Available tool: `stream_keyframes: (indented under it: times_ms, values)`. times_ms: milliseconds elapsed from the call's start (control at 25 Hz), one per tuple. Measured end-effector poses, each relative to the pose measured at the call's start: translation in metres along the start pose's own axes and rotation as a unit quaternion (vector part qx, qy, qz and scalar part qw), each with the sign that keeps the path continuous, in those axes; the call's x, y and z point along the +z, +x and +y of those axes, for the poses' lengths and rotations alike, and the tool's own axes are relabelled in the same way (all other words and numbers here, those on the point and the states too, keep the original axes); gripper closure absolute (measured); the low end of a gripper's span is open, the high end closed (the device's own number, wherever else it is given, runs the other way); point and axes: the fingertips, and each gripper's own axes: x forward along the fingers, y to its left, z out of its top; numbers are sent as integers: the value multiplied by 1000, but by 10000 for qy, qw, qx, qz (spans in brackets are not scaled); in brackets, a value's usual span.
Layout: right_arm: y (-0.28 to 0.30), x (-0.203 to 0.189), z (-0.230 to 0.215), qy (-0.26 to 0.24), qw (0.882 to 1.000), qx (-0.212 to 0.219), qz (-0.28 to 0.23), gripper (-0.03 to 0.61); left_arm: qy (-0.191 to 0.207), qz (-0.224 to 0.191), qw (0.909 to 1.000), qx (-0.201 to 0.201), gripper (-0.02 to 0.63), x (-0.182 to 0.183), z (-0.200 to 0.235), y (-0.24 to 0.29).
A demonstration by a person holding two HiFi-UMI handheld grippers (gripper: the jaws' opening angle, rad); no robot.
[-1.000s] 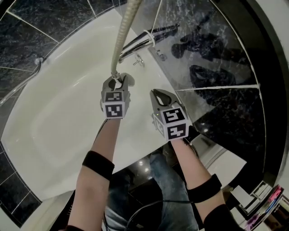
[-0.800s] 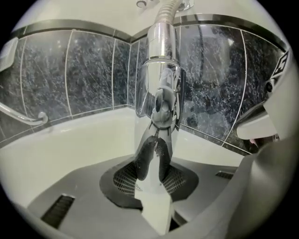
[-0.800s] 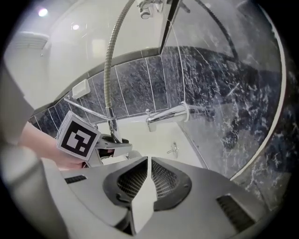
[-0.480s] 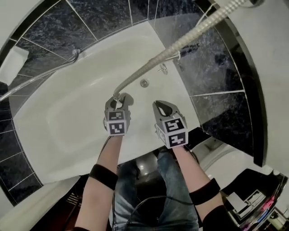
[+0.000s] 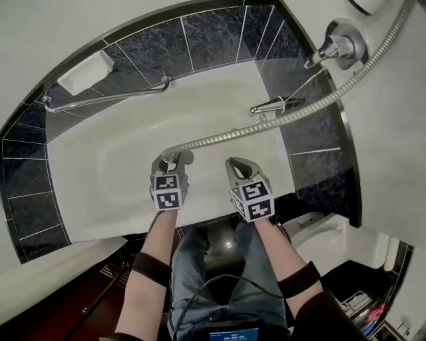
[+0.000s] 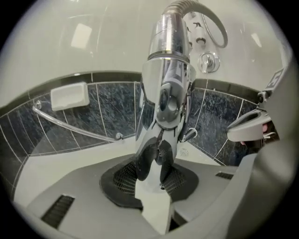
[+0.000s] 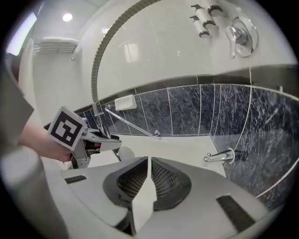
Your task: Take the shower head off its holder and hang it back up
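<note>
The chrome shower head [image 6: 169, 79] stands upright between the dark pads of my left gripper [image 6: 155, 158], which is shut on its handle. In the head view the left gripper [image 5: 172, 158] hangs over the white bathtub [image 5: 113, 166]. The ribbed metal hose [image 5: 293, 114] runs from it up to the right along the wall. The right gripper [image 5: 237, 165] is just to its right, shut with nothing in it. The right gripper view shows those jaws [image 7: 148, 164] pressed together. Small dark wall hooks [image 7: 205, 14] sit high on the white wall; I cannot tell if they are the holder.
A chrome wall valve [image 5: 339, 45] and the tub spout [image 5: 273, 105] are on the right wall. A grab bar [image 5: 100, 97] and a white soap dish [image 5: 85, 72] sit on the dark tiled wall behind the tub. The person's legs stand at the tub's near edge.
Both grippers have risen together, the left one carrying the shower head. The hose now stretches flatter toward the upper right, and the wall valve and grab bar have come into view.
</note>
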Motion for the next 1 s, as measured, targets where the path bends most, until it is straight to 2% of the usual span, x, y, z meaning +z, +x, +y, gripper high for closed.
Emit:
stream_keyframes:
  times_ms: [240, 600, 1000]
  values:
    - [-42, 65, 50, -328, 9992, 193, -132, 534, -255, -102, 9992, 275, 511, 54, 32, -94]
    - [-104, 161, 105, -774, 9945, 506, -493, 534, -488, -518, 9951, 688, 512, 143, 65, -210]
    - [-177, 276, 148, -1361, 9800, 859, -1170, 534, -99, -1227, 9871, 1027, 535, 266, 93, -310]
